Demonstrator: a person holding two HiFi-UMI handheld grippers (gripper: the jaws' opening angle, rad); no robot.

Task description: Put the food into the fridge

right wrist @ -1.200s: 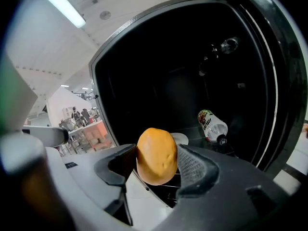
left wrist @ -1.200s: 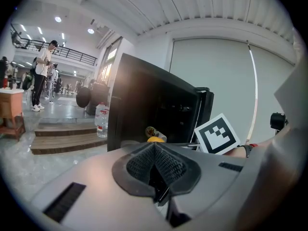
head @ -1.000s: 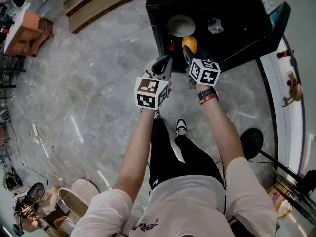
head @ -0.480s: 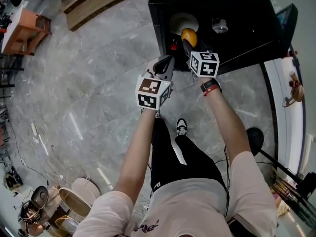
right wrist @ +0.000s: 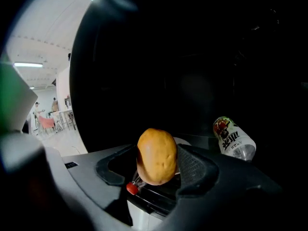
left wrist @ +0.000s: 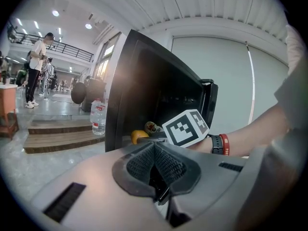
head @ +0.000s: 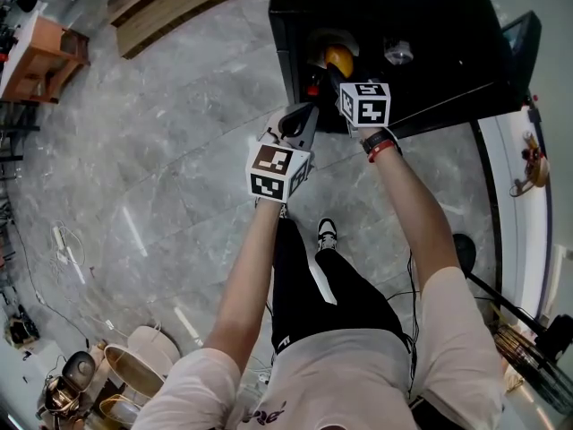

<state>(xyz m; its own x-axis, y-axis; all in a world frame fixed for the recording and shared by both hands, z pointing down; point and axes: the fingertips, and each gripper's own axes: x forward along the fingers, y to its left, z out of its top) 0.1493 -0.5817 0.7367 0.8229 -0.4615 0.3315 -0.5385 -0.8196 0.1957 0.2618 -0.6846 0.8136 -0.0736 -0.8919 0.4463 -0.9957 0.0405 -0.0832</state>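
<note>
Head view showed the person standing on a grey stone floor (head: 152, 150) before a black fridge (head: 421, 7), its door (head: 524, 30) swung open to the right. Both arms reached toward the opening.

The right gripper (head: 333, 72) pointed into the fridge mouth, and its fingers (right wrist: 197, 165) were clamped on a rounded orange-yellow piece of food (right wrist: 156, 156). In the right gripper view the food sat upright between the two ribbed pads, pressed on both sides, with the dark interior of the fridge all around it. It was held in the air at the opening and rested on no shelf that could be made out. A pale plate (head: 329, 36) lay just behind it inside the fridge. A labelled bottle (right wrist: 234, 138) lay on its side further in, to the right and apart from the food. A small red cap (right wrist: 132, 188) showed just below the food.

The left gripper (head: 300, 119) hung outside the fridge, near its front left edge, beside the right one. Its fingers (left wrist: 171, 165) were pressed together with nothing between them.

A red wristband (head: 380, 148) circled the right wrist.
</note>
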